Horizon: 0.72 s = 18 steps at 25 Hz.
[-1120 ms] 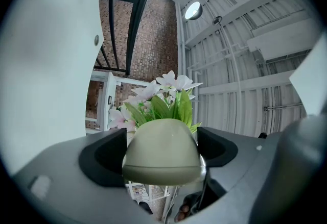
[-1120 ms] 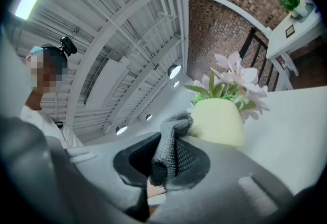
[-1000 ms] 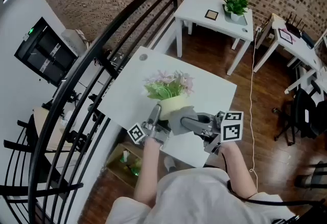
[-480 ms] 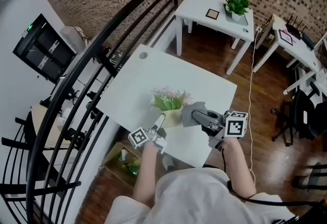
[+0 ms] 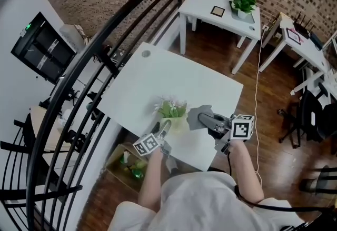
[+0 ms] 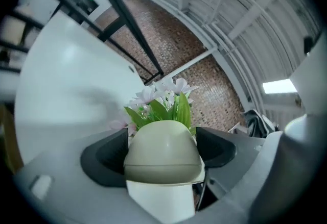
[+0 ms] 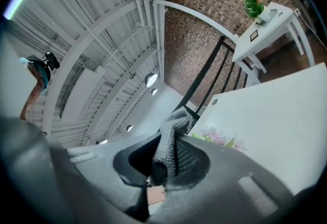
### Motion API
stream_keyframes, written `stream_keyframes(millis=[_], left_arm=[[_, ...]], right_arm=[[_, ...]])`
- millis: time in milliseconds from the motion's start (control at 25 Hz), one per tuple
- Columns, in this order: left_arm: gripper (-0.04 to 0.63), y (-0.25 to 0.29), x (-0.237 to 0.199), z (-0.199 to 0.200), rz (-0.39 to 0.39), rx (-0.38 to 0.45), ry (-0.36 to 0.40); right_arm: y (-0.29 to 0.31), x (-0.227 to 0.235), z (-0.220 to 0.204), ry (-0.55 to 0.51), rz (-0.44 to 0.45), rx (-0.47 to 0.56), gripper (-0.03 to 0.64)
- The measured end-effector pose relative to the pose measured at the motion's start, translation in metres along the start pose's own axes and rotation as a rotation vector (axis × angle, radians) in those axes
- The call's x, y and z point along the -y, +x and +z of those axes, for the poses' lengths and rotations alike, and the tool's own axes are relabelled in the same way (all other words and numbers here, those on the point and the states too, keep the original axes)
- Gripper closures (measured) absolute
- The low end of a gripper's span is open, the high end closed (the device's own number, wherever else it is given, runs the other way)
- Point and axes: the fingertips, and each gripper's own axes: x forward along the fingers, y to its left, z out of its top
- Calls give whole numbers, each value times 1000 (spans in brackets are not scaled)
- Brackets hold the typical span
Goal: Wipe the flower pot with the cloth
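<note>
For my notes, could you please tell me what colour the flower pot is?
The flower pot is pale cream, slightly yellowish; it shows best in the left gripper view.

A pale cream flower pot (image 5: 177,122), pink-white blooms and green leaves on top, near the white table's (image 5: 158,74) six o'clock edge — a bunched grey knit cloth (image 5: 198,117) just beside it at three o'clock.

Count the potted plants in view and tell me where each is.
2. The flower pot is in the left tongs, at the near table; a green plant stands on the far side table.
</note>
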Motion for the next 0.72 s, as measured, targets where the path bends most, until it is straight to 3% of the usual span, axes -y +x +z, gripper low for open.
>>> stream_keyframes(millis=[120, 200, 320, 480, 720], left_arm=[[158, -10, 0, 5, 121, 42, 338], [158, -17, -2, -2, 170, 49, 473], [166, -30, 1, -11, 201, 90, 565], [175, -39, 13, -32, 210, 62, 702], [178, -52, 7, -38, 227, 57, 682]], right_arm=[[-3, 5, -8, 44, 5, 3, 607], [-4, 4, -8, 42, 4, 3, 607], [-8, 6, -6, 10, -21, -6, 607], [-15, 9, -12, 33, -24, -7, 607], [-15, 8, -20, 69, 11, -21, 607]])
